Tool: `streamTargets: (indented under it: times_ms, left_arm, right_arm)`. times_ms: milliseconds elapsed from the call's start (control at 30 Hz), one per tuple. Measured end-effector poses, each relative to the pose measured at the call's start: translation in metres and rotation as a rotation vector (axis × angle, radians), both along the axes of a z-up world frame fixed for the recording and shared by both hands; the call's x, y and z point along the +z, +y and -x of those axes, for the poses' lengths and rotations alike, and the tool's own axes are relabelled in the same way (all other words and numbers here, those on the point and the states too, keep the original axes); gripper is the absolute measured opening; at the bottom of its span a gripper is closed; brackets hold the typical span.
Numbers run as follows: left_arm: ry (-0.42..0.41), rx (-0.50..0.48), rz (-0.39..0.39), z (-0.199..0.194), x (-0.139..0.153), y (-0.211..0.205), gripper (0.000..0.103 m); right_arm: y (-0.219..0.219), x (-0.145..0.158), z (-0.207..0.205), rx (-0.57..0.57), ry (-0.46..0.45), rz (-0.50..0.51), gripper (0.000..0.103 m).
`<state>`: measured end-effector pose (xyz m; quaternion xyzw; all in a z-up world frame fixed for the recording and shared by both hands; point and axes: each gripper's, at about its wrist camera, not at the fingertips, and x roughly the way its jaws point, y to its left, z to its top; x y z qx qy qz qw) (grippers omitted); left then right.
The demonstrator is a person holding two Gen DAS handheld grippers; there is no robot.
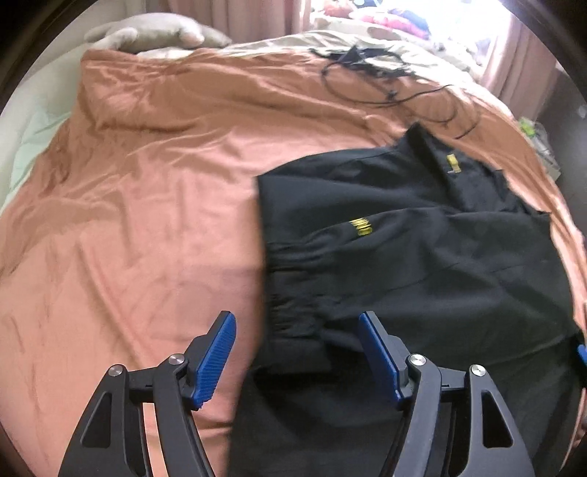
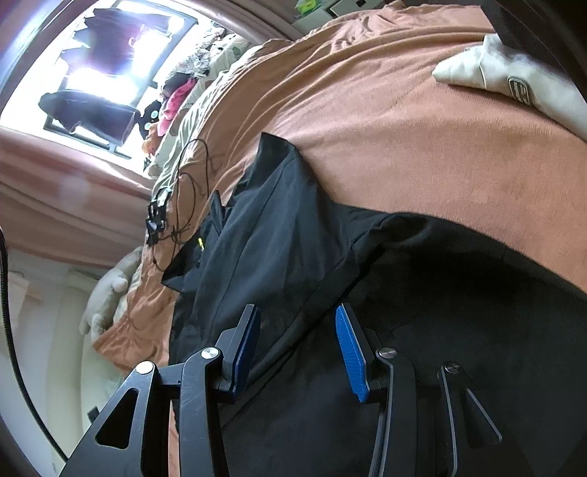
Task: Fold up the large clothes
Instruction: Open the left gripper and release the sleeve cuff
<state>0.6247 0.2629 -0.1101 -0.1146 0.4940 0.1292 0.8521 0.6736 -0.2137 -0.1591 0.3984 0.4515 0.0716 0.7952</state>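
Running off the lower right edge of the left wrist view: the black jacket, with its yellow print blurring past reading. Showing only as a blue sliver at that view's right edge: the right gripper. Washing out in window glare: the clothes pile. Being cut by the right wrist view's edge: the white garment.
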Motion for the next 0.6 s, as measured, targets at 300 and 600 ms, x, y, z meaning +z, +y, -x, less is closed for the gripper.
streamTargets:
  times_ms: [300,600]
  left_arm:
    - [-0.072,-0.173,0.004,-0.049,0.0,-0.091,0.071]
    - [0.138,-0.282,-0.034,-0.1,-0.05,-0.151,0.021]
  right_arm:
    - [-0.013,-0.008,-0.004,-0.032,0.016,-0.015,0.044]
    - [-0.036,-0.015,-0.004,-0.084,0.031,-0.036,0.044]
